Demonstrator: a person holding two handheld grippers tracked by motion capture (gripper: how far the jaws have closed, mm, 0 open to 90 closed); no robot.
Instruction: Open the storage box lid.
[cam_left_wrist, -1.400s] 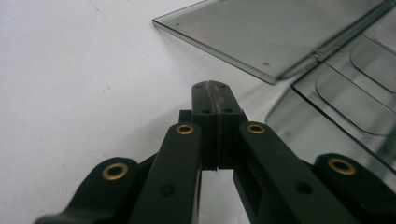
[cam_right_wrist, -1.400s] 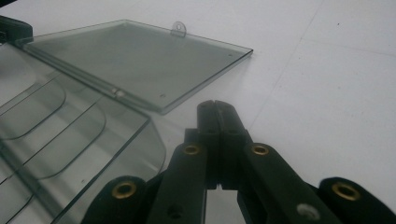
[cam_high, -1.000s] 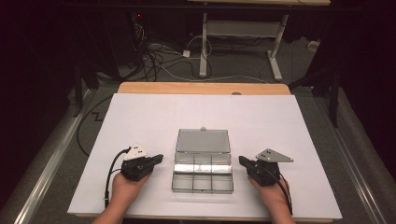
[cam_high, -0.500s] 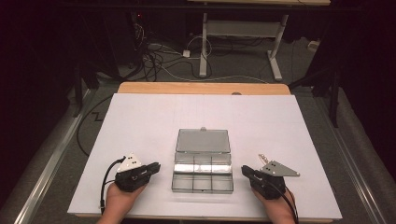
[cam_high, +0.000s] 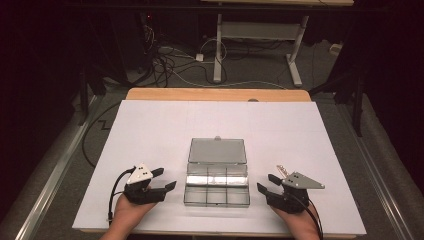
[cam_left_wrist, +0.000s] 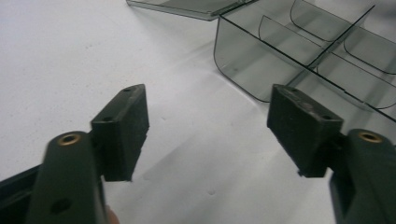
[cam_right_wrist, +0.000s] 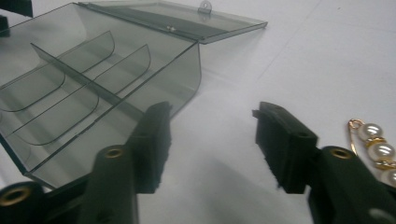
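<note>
A clear smoke-tinted plastic organiser box (cam_high: 217, 189) sits on the white table sheet (cam_high: 165, 130), toward the near edge and roughly centred between the two hands. Its hinged lid (cam_high: 217, 150) is folded fully back and lies flat on the sheet on the far side, a small latch tab at its far edge. The tray is split by one long divider and curved cross partitions into six compartments, two rows of three. Every compartment seen in the gripper views is bare; the high view shows nothing in any of them either, though glare on the far row blurs it. The left gripper (cam_high: 169, 179) rests low at the left of the box, near it but not touching; its jaws have just been opening and stand wide apart, with only bare sheet between the pads (cam_left_wrist: 122, 130). In the left gripper view the box's rounded near corner lies just beyond the right-hand jaw. The right gripper (cam_high: 265, 182) sits to the right of the box, also near and apart from it; its jaws too have just been opening and stand moderately wide, nothing between them. A gold pin strung with pearl beads (cam_right_wrist: 376, 145) lies on the sheet just beside the right gripper, on the side away from the box, partly hidden behind that jaw; it is outside the box.
</note>
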